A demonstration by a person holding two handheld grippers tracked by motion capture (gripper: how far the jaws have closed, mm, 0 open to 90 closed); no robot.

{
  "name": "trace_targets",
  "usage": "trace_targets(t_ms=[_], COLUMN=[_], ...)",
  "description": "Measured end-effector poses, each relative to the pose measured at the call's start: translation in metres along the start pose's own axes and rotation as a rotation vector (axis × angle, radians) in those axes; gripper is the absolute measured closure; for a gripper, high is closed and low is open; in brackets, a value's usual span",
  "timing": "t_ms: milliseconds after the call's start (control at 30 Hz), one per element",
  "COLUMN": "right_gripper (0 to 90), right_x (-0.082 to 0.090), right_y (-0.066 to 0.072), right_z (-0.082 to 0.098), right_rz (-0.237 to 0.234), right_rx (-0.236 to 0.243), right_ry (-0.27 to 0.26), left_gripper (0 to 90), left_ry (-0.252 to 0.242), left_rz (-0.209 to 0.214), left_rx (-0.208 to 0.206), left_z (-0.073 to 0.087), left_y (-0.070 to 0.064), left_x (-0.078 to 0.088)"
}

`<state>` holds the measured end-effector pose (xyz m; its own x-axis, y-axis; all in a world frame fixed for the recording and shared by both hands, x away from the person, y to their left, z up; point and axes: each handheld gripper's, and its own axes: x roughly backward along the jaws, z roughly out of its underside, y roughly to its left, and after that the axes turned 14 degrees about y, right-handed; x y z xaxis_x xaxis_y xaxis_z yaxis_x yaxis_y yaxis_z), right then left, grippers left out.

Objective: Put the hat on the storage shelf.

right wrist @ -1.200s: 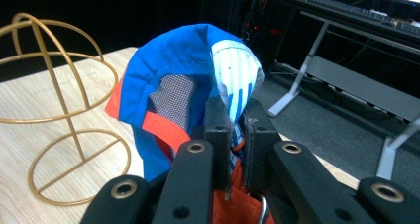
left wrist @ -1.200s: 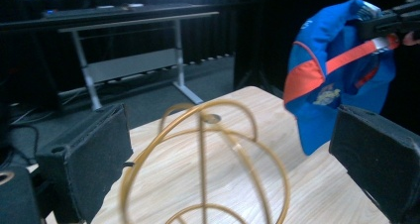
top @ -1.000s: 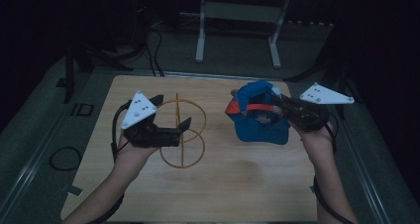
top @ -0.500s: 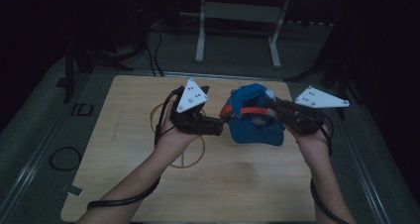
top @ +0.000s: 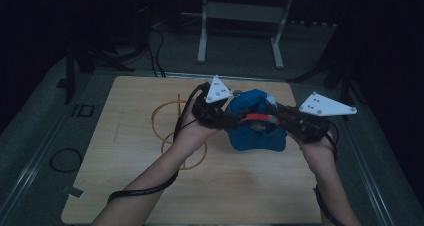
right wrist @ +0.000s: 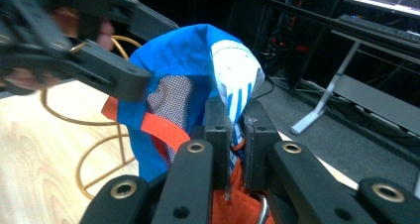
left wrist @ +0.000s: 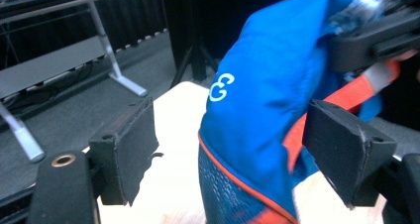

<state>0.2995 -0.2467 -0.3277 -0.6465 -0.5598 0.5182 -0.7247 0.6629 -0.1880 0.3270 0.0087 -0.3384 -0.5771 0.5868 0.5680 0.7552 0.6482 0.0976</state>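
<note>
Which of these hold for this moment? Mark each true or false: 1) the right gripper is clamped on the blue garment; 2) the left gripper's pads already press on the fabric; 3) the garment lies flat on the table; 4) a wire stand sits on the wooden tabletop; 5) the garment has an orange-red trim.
1) True: the right gripper is shut on the blue garment, pinching fabric between its pads.
2) False: the left gripper has been closing, with the fabric between its jaws, but one pad still stands clear of the cloth.
3) False: it is held up off the wooden tabletop.
4) True: the wire stand sits to the left of the garment.
5) True: an orange-red trim runs across the blue.
</note>
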Motion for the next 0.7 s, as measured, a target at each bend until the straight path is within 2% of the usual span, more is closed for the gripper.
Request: trace_targets(t_ms=[233, 400, 433, 700], right_gripper=[83.7, 83.7, 83.7, 83.7], right_x=[0.001, 0.001, 0.001, -0.003], right_y=[0.006, 0.008, 0.007, 0.01], right_z=[0.0, -0.001, 0.0, 0.003], right_rz=[-0.008, -0.009, -0.01, -0.021], right_rx=[0.018, 0.026, 0.023, 0.02], right_ry=[-0.002, -0.001, 0.002, 0.006], left_gripper=[47.2, 64.8, 65.3, 86.4], left_ry=[0.031, 0.033, 0.034, 0.035], left_rz=[0.045, 0.048, 0.047, 0.029], left_rx=[-0.03, -0.034, -0.029, -0.033], left_z=[-0.002, -0.003, -0.003, -0.003], left_y=[-0.005, -0.007, -0.008, -0.01], left_x=[-0.011, -0.016, -0.016, -0.021])
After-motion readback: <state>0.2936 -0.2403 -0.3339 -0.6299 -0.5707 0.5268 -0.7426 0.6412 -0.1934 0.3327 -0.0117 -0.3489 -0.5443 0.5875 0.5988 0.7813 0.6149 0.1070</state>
